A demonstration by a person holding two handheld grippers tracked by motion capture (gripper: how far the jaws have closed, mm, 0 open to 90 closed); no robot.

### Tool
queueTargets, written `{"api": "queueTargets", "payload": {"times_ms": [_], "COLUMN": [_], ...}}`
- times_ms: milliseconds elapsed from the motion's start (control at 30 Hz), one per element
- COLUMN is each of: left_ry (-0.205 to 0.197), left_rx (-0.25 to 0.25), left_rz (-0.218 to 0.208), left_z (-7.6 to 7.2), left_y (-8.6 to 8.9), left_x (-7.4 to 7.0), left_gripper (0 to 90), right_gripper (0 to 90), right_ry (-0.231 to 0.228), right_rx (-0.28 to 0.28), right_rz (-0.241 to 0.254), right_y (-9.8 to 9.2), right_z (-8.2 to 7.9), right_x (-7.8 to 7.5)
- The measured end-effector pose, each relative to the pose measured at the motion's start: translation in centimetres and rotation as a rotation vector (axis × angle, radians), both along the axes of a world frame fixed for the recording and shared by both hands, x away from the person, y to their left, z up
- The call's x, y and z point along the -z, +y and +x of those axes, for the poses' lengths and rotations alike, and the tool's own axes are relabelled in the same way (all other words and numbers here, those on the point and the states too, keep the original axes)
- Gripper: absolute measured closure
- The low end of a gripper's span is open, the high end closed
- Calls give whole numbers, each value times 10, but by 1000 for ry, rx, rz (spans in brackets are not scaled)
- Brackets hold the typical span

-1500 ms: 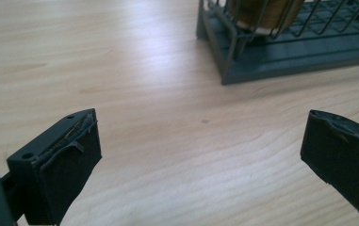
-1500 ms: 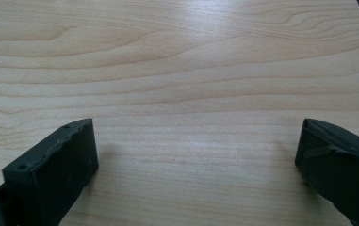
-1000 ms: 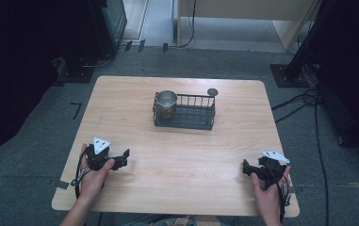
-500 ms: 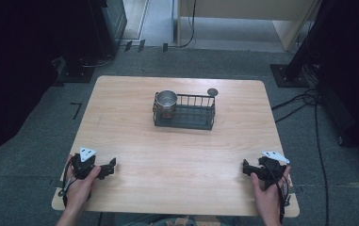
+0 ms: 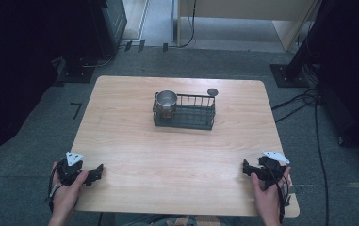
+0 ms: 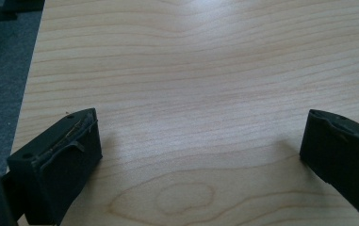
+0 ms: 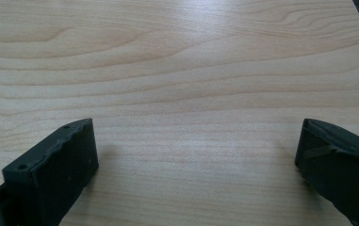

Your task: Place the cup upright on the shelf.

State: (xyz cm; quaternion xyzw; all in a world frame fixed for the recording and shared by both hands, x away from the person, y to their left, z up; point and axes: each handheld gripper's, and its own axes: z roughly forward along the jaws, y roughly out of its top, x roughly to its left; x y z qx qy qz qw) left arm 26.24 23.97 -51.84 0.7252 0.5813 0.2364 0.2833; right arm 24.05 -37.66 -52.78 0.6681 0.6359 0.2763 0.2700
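A black wire basket (image 5: pixel 185 112) stands at the far middle of the wooden table (image 5: pixel 177 155). A metal can (image 5: pixel 167 101) sits upright in the basket's left end. A small round dark lid (image 5: pixel 212 92) lies just behind the basket's right corner. My left gripper (image 5: pixel 97 172) rests at the near left corner, open, with only bare wood between its jaws (image 6: pixel 200 136). My right gripper (image 5: pixel 247 168) rests at the near right, also open over bare wood (image 7: pixel 196 141). Both are far from the basket.
Grey floor surrounds the table. Dark equipment stands at the back left (image 5: pixel 106 23), and cables (image 5: pixel 304 101) trail on the floor at the right. The left gripper lies close to the table's left edge (image 6: pixel 28 94).
My left gripper has moved toward the near left corner of the table, down and to the left. The right gripper has stayed where it was.
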Motion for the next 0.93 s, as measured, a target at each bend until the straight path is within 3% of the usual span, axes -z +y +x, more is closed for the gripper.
{"api": "queueTargets", "payload": {"times_ms": [567,933], "left_ry": [0,-1], "left_rx": [-46,-46], "left_rz": [-1,-2], "left_z": [2,3], "left_y": [-5,-6], "left_x": [0,0], "left_gripper": [0,0], "right_gripper": [0,0], "right_ry": [0,0], "right_rx": [0,2], "right_rz": [1,1], "right_y": [0,0], "right_z": [0,0], "right_x": [0,0]}}
